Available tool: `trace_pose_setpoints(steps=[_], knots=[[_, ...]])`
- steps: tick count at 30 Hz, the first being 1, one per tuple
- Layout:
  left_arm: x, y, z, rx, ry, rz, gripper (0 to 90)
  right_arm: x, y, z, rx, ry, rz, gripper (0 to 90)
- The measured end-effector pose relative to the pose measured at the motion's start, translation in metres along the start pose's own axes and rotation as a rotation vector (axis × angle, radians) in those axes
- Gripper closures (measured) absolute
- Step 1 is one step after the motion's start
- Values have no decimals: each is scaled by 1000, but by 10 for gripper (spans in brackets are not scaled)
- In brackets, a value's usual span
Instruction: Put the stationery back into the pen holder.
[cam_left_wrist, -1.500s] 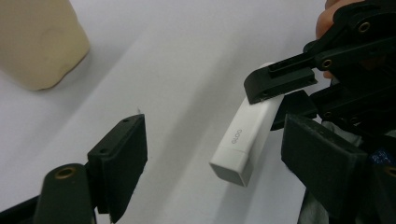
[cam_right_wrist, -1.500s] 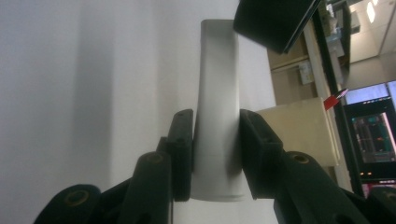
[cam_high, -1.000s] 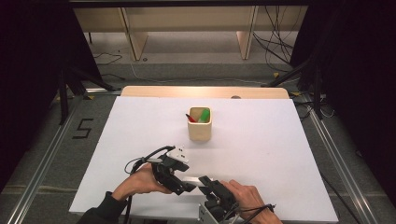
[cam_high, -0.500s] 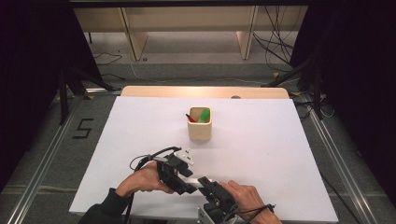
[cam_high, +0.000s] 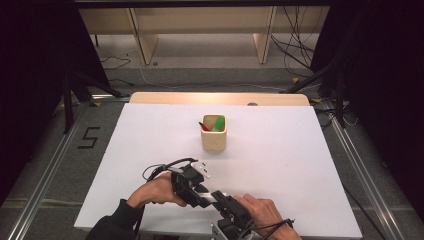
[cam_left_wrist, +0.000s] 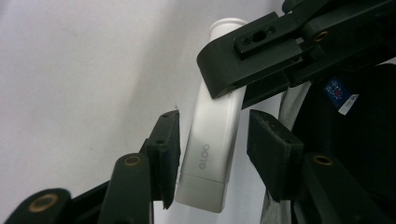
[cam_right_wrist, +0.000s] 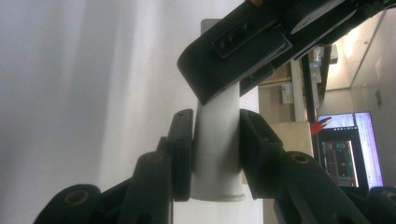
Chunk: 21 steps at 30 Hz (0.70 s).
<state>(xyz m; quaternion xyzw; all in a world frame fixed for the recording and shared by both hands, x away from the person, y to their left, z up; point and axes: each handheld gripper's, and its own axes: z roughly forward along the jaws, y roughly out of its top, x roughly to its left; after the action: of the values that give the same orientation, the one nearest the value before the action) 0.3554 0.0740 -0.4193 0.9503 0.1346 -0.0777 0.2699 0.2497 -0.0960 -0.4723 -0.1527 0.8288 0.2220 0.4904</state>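
Well in front of the pale wooden square pen cup (cam_high: 214, 134), at the near edge of the white tabletop (cam_high: 300, 165), a white plastic glue stick with a squared body and a round end (cam_left_wrist: 210, 140) is held between the two tools. The right tool (cam_right_wrist: 215, 156) is pinched on the round end of the stick, both pads pressed against it. The left tool (cam_left_wrist: 214, 151) has just been closing around the squared, capped end: one pad is seen touching or just beside that end, the other is still apart from it, so no grip is made there yet. A red pen (cam_high: 204, 126) and a green marker (cam_high: 218, 123) are already standing in the cup. Judged from this, the stick has been picked up and steadied; the second grip, probably for pulling the cap, is left to be completed, and the stick is not yet in the cup.
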Motion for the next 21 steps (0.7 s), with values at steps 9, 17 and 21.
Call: trace_pose_setpoints(steps=[9, 17, 21], knots=[[2, 1, 3, 26, -22, 5, 588, 2, 1, 1, -1, 10, -17, 677], [3, 1, 3, 34, -43, 12, 632, 3, 1, 1, -17, 12, -27, 677], [3, 0, 3, 32, -58, 27, 665, 4, 0, 1, -13, 17, -29, 677]])
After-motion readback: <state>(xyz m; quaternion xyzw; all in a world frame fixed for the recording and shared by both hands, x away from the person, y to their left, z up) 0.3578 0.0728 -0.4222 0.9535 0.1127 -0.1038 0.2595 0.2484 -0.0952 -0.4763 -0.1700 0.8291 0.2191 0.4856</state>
